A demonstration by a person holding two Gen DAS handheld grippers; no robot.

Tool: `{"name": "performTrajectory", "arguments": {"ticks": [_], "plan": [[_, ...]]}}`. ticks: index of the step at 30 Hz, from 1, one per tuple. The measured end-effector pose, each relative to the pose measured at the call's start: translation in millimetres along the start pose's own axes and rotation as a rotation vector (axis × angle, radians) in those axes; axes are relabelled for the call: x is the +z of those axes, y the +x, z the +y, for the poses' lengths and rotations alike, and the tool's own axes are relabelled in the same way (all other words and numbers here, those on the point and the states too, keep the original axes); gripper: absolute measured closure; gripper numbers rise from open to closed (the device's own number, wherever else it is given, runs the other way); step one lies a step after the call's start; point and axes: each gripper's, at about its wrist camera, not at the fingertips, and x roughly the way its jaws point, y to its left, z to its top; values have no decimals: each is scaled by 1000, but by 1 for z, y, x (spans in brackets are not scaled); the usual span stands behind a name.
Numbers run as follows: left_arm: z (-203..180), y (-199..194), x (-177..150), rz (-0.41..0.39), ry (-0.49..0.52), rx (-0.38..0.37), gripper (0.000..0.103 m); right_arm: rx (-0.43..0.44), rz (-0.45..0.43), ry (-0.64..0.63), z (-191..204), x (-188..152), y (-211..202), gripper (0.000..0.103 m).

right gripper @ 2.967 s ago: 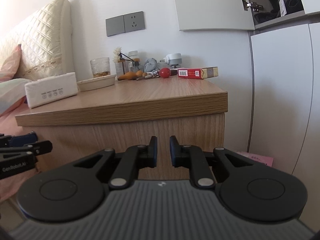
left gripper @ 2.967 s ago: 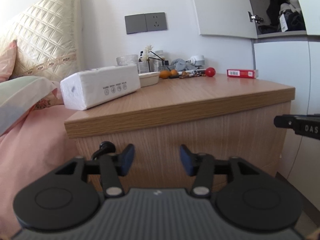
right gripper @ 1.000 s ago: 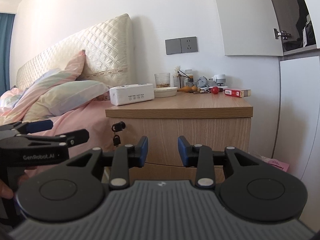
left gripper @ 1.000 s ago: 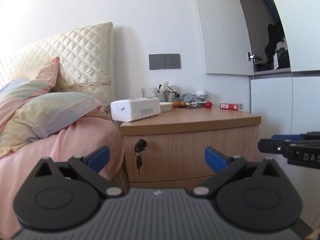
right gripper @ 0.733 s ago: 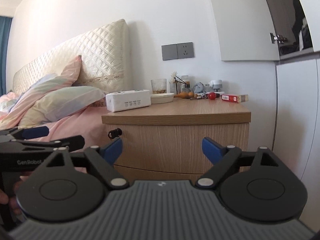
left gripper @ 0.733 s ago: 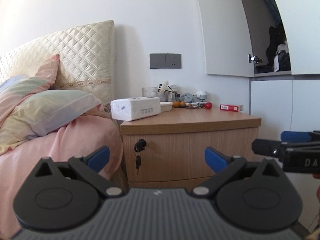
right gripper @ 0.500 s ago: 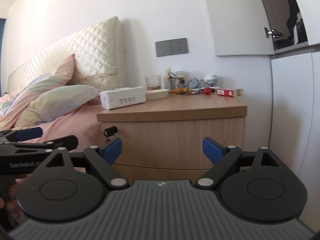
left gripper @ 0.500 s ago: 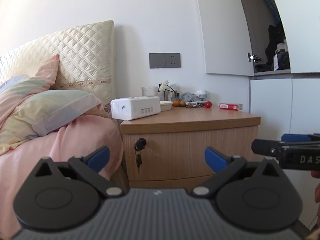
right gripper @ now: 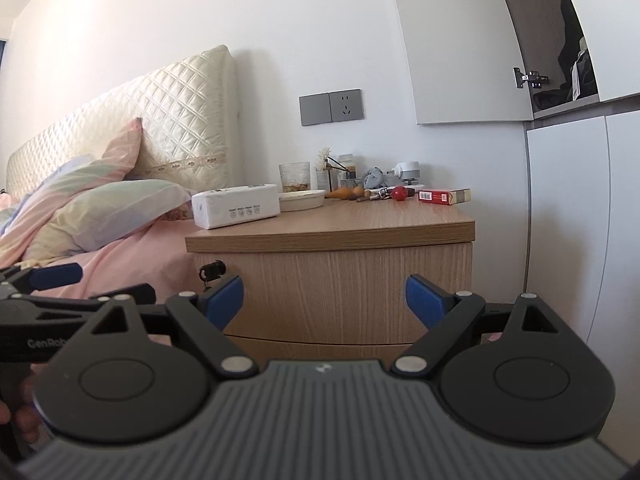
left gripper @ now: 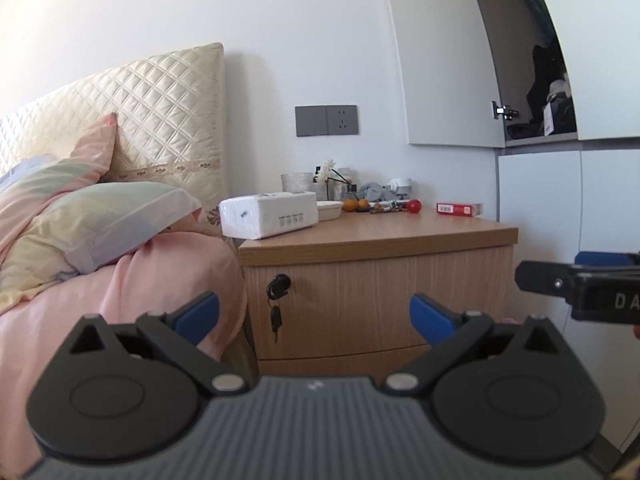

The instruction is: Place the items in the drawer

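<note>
A wooden nightstand [left gripper: 376, 236] stands by the bed, its drawer front [left gripper: 360, 296] closed with a key hanging in the lock [left gripper: 276, 288]. On top lie a white tissue pack [left gripper: 268, 214], a cream dish [left gripper: 330, 210], small oranges [left gripper: 352, 205], a red ball [left gripper: 415, 205] and a red box [left gripper: 458, 209]. My left gripper [left gripper: 314, 312] is open and empty, some way back from the drawer. In the right wrist view my right gripper [right gripper: 324, 296] is also open and empty, facing the drawer front [right gripper: 340, 288]. The tissue pack [right gripper: 236, 205] and red box [right gripper: 442, 196] appear there too.
A bed with a pink cover [left gripper: 160, 280] and pillows [left gripper: 100, 220] borders the nightstand's left side. White wardrobe doors [left gripper: 560, 200] rise on the right, with an open cupboard above. A glass [right gripper: 295, 176] and small bottles crowd the nightstand's back edge.
Both grippers have backed away from the nightstand since three seconds ago. The right gripper's jaws spread from narrow to wide within the last second. The left gripper has stayed open and still.
</note>
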Motion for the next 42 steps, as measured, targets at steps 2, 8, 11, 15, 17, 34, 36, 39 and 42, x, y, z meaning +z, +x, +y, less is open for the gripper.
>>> {"name": "performTrajectory", "arguments": {"ticks": [2, 8, 11, 15, 17, 34, 36, 39, 42], "plan": [[1, 0, 0, 0, 2, 0, 0, -1, 3, -4, 0, 0, 0, 13], [2, 0, 1, -5, 6, 6, 0, -9, 6, -12, -1, -1, 0, 13], [4, -2, 1, -14, -3, 7, 0, -7, 7, -17, -2, -1, -1, 13], [7, -4, 3, -33, -21, 15, 0, -9, 0, -20, -3, -1, -3, 13], [7, -3, 3, -34, -25, 18, 0, -9, 1, -15, -4, -1, -3, 13], [10, -5, 5, -47, -36, 59, 0, -17, 7, -18, -3, -1, -1, 13], [11, -5, 4, -45, -32, 57, 0, -19, 8, -19, -3, -1, 0, 13], [11, -5, 4, -39, -29, 52, 0, -23, 6, -21, -3, -1, 0, 13], [11, -5, 4, -34, -29, 49, 0, -25, 6, -24, -3, -1, 0, 13]]}}
